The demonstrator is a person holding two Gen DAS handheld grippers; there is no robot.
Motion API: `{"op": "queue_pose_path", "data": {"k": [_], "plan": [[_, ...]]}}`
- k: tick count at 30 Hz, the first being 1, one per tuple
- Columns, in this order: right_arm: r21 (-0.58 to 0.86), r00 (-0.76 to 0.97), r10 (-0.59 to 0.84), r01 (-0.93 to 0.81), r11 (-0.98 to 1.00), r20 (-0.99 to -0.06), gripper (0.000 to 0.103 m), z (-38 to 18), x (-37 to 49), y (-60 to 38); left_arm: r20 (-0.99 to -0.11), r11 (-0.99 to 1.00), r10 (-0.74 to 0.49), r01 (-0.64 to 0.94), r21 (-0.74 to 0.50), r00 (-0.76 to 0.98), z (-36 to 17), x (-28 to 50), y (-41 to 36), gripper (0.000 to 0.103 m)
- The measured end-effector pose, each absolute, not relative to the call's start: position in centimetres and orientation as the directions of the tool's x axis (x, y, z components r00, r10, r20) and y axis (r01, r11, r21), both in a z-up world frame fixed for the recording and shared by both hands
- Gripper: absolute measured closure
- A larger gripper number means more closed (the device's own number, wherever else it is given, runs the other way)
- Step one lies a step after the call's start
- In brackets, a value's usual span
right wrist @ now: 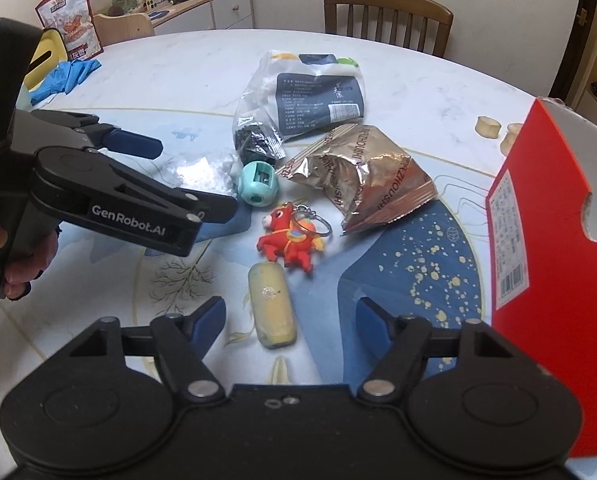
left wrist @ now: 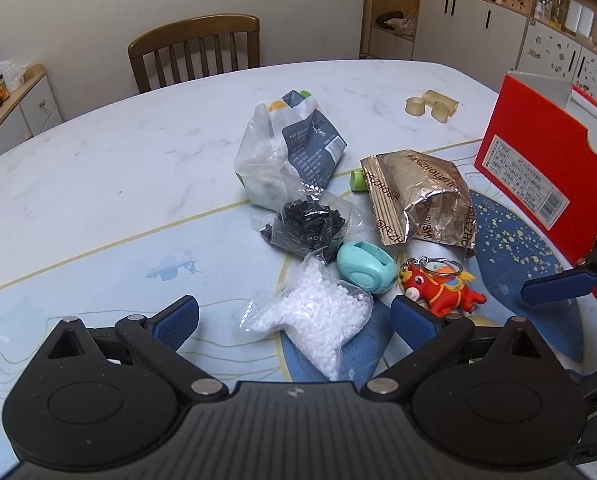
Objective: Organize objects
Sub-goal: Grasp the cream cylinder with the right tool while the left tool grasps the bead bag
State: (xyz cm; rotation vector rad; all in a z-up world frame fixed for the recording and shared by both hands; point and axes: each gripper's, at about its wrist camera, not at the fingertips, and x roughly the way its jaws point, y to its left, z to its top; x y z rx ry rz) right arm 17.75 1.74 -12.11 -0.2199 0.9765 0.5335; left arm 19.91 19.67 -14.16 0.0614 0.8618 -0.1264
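My left gripper (left wrist: 294,320) is open over a clear bag of white beads (left wrist: 318,320), which lies between its blue pads without touching them. Beyond it lie a bag of black beads (left wrist: 306,224), a teal round case (left wrist: 364,272) and a red animal keychain (left wrist: 442,286). My right gripper (right wrist: 290,322) is open around a pale yellow cylinder (right wrist: 272,308) lying on the table, with gaps at both pads. The keychain (right wrist: 290,240) lies just past it. A person's hand holds the left gripper (right wrist: 178,178) at the left of the right wrist view.
A crumpled gold snack bag (left wrist: 418,200) and a clear bag with a dark label (left wrist: 294,148) lie mid-table. An open red box (right wrist: 546,260) stands close on the right. Yellowish tape rolls (left wrist: 430,106), blue gloves (right wrist: 66,76) and a wooden chair (left wrist: 194,52) are farther back.
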Motion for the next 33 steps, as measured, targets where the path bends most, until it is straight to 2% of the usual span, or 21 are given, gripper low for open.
{"op": "queue_pose_path", "data": {"k": [7,11,13,15,17,21,23,26,33], "plan": [[0.041,0.428,0.319,-0.543,0.838,-0.846,0.043,-12.7,18.0,2.4,-0.753,0.988,-0.105,0.152,-0.007,0.649,-14.5,20.0,19.9,0.002],[0.031,0.432,0.319,-0.554,0.832,-0.844,0.05,-12.6,18.0,2.7,-0.754,0.987,-0.125,0.161,-0.026,0.645,-14.4,20.1,19.9,0.023],[0.022,0.436,0.317,-0.559,0.829,-0.843,0.053,-12.6,17.9,2.8,-0.752,0.985,-0.135,0.166,-0.035,0.645,-14.4,20.0,19.9,0.027],[0.009,0.441,0.311,-0.564,0.826,-0.842,0.055,-12.6,17.9,2.9,-0.752,0.984,-0.145,0.175,-0.039,0.643,-14.4,19.8,20.0,0.035],[0.008,0.441,0.311,-0.566,0.824,-0.842,0.057,-12.6,17.9,2.9,-0.752,0.983,-0.15,0.18,-0.043,0.642,-14.4,19.6,19.9,0.037],[0.009,0.44,0.312,-0.567,0.823,-0.842,0.068,-12.5,18.0,3.0,-0.757,0.983,-0.156,0.178,-0.054,0.635,-14.2,19.6,19.9,0.043],[0.01,0.438,0.315,-0.571,0.821,-0.842,0.073,-12.4,17.9,3.1,-0.76,0.983,-0.153,0.178,-0.05,0.632,-14.1,19.5,19.7,0.054],[0.014,0.431,0.323,-0.582,0.813,-0.843,0.081,-12.4,17.8,3.2,-0.765,0.982,-0.15,0.182,-0.044,0.626,-14.0,19.3,19.4,0.058],[0.029,0.433,0.324,-0.562,0.826,-0.841,0.082,-12.4,17.5,2.4,-0.775,0.984,-0.146,0.167,-0.053,0.614,-13.8,18.7,19.2,0.062]]}}
